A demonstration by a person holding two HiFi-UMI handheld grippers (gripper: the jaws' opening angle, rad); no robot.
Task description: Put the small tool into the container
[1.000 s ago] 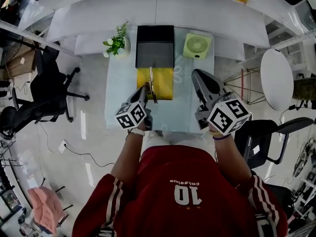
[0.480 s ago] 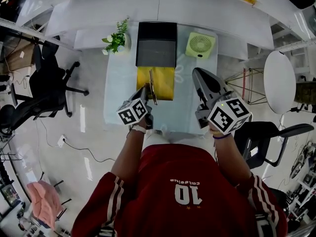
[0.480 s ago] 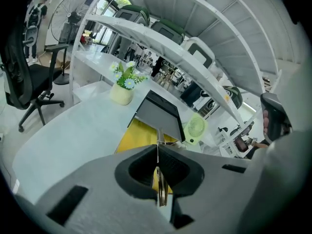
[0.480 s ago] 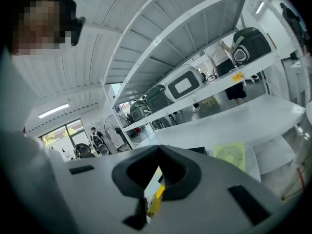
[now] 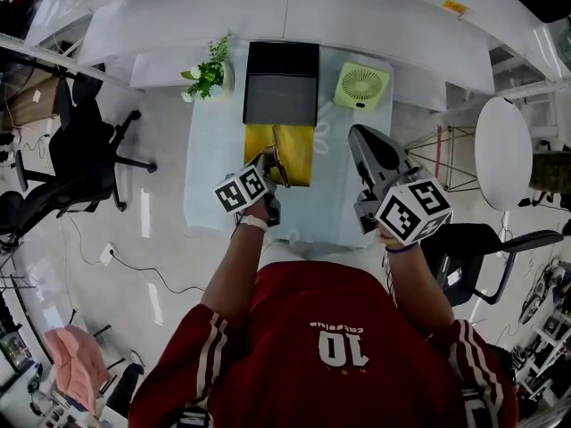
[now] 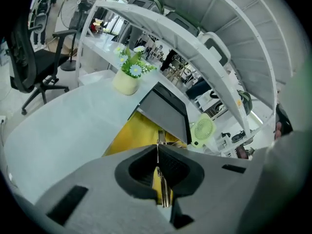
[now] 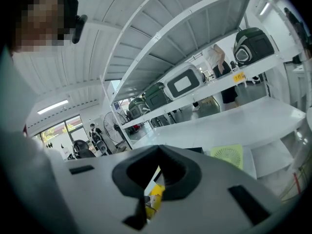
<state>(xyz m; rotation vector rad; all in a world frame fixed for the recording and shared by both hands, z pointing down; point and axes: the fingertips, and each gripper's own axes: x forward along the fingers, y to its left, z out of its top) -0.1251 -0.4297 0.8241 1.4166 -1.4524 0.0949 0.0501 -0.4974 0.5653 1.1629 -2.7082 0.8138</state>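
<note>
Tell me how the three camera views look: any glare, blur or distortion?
Head view: evenly lit and sharp, with glare streaks on the glossy floor and a bowed white shelf. Left gripper view: strong fisheye with dark corners, and the potted plant is crisp. Right gripper view: the same fisheye curves the shelves, and a mosaic patch sits upper left.

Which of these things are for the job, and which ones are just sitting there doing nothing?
For the job:
small tool, pinched in the left gripper
black container, at the table's far end

Just lying about:
potted plant
green fan
yellow mat
right gripper, shut and holding nothing
</note>
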